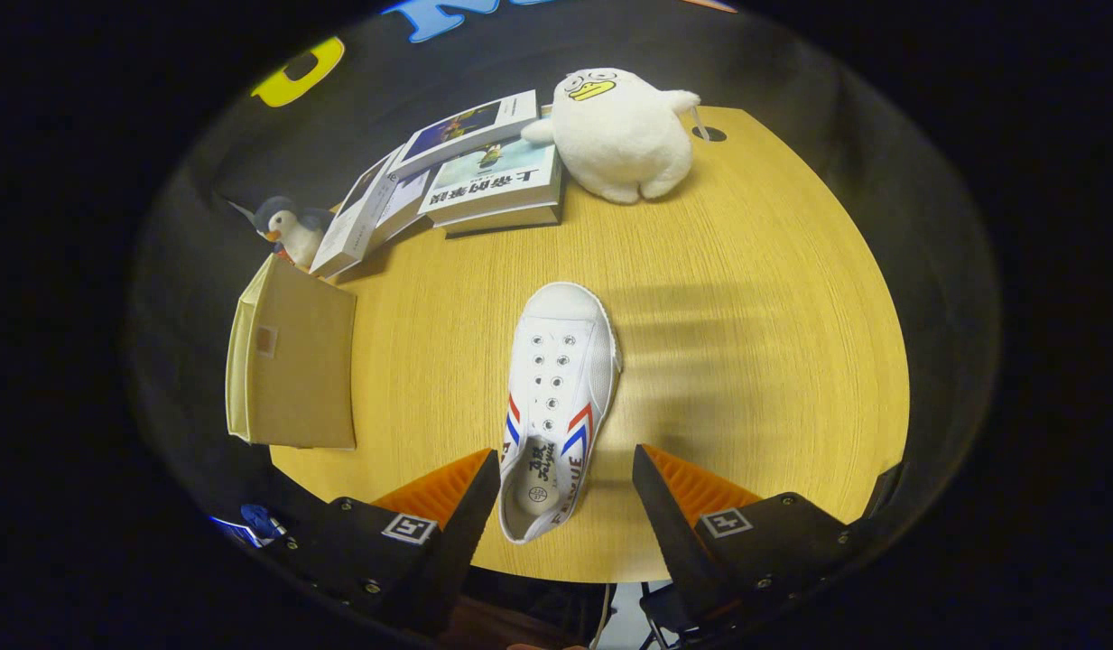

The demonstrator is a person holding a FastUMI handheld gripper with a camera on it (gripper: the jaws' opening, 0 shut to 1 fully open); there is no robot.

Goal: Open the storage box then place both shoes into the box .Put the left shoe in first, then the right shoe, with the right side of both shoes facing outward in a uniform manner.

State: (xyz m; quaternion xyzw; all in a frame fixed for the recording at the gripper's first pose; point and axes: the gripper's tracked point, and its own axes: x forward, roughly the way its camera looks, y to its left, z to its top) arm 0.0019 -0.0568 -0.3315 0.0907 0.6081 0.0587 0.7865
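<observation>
Wooden table (pixel 746 298), books (pixel 484 171), plush duck (pixel 621 135), tongs (pixel 567 487) spread

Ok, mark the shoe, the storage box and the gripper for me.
shoe (pixel 556 388): gripper view, on its lace-hole panel, heel end between the open fingers.
storage box (pixel 303 361): gripper view, on its closed lid.
gripper (pixel 567 483): gripper view, midway between the fingertips, fingers apart either side of the heel.

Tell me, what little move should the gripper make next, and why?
Probably ease down and close on the shoe's heel. The gripper is open, and the white shoe lies on the table with its heel between the fingers, untouched. The storage box sits off to the left.
</observation>
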